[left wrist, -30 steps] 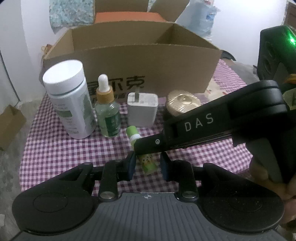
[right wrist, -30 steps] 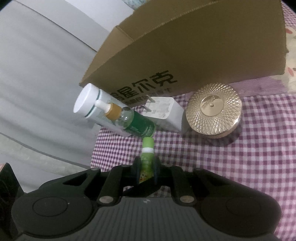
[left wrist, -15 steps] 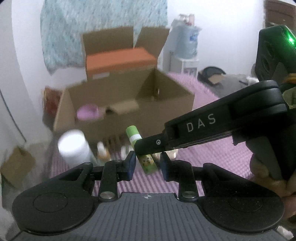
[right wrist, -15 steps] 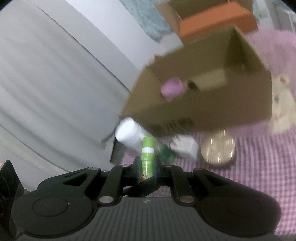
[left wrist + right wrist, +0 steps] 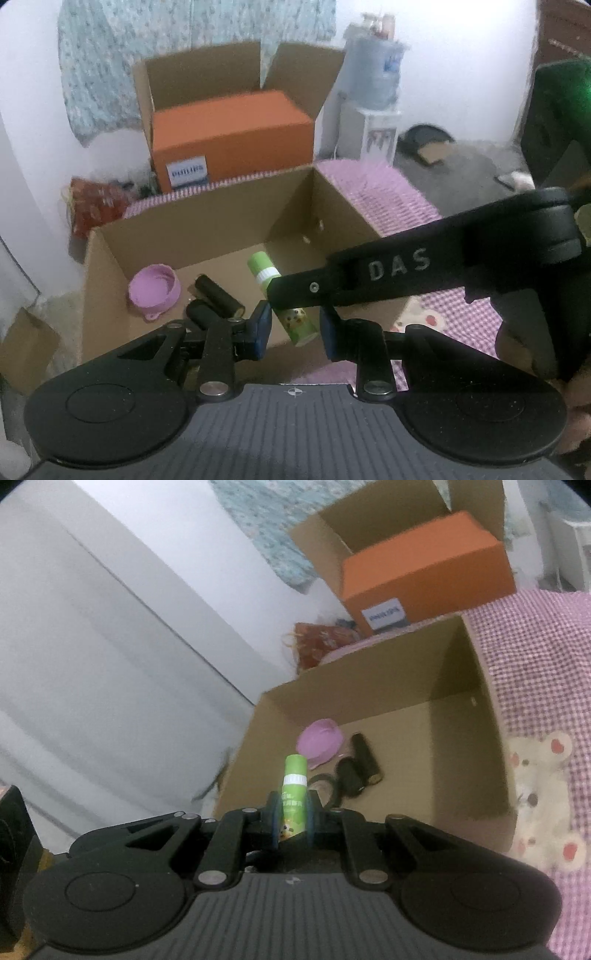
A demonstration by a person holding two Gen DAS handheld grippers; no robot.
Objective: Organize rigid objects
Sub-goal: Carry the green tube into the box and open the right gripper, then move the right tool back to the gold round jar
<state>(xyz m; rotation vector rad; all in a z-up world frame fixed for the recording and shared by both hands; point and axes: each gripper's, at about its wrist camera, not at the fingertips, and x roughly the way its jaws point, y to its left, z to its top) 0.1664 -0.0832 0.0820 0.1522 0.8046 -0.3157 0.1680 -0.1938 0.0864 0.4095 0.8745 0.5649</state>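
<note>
- The right gripper (image 5: 291, 821) has its two fingers squeezed on a small green tube (image 5: 293, 799). It looks like a glue stick or lip balm.
- The tube is up in the air, over the near edge of the open cardboard box (image 5: 436, 686).
- The left gripper (image 5: 295, 328) holds nothing. In the left view its blue pads (image 5: 263, 325) stand a little apart, one on each side of the tube, and do not touch it. That seems to be as far shut as this gripper goes.
- The tube looks light, hard and stiff, so it will not bend or squash.
- Its skin looks smooth and round, so I think it could slip or roll if the hold is loose.
- A good place to hold it is the lower part with the picture, as the fingers do now. The cap end could pull off.
- The tube is long and thin. Its long line runs the same way as the right fingers.
- The cap end points away from the gripper, toward the inside of the box.
- In the box lie a pink cup (image 5: 153, 286) and two black tubes (image 5: 218, 295).
</note>
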